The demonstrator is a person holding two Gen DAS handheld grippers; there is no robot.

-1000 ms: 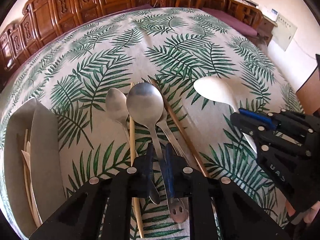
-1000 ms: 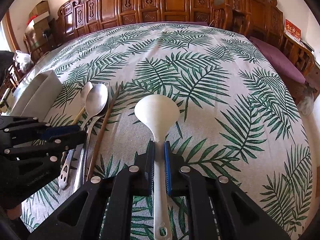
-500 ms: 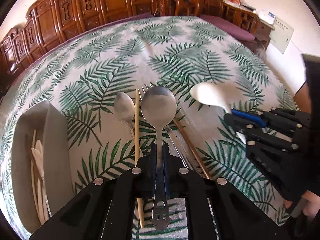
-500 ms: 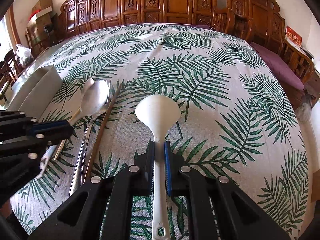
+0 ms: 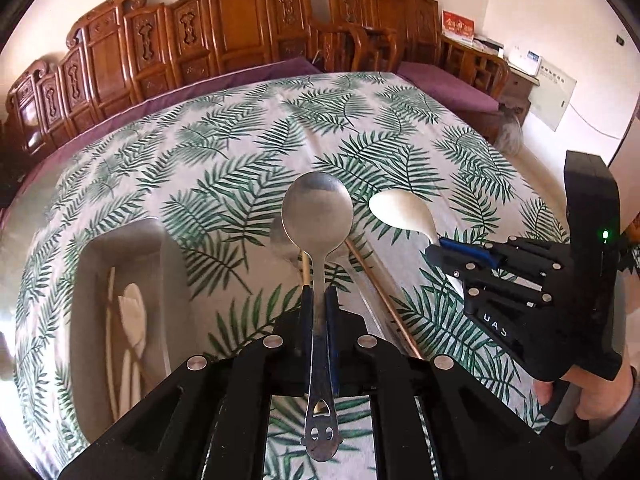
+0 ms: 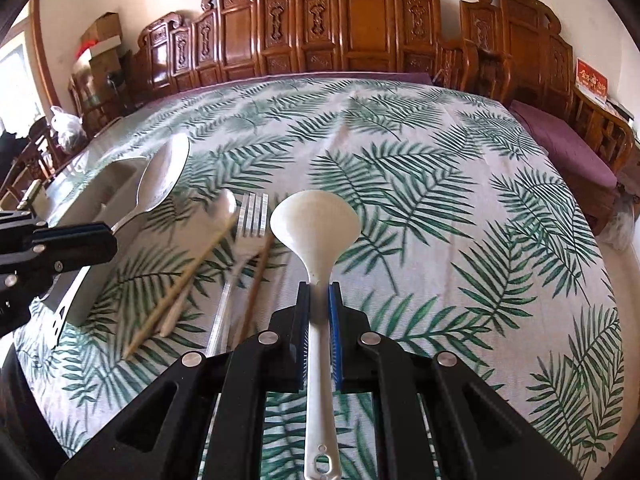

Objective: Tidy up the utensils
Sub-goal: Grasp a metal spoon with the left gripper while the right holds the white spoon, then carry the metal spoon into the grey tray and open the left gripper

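Currently my left tool (image 5: 318,308) clamps the metal spoon (image 5: 317,216), my right tool (image 6: 318,300) the white ladle (image 6: 315,220); thin handles may pivot and slip before the tray (image 5: 86,280).

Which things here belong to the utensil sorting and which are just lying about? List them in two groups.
Part of the job:
- metal spoon, clamped in the left gripper
- white ladle, clamped in the right gripper
- fork, small spoon and chopsticks on the cloth
- grey tray with utensils inside

Just lying about:
- carved wooden chairs
- cardboard boxes
- plastic bag
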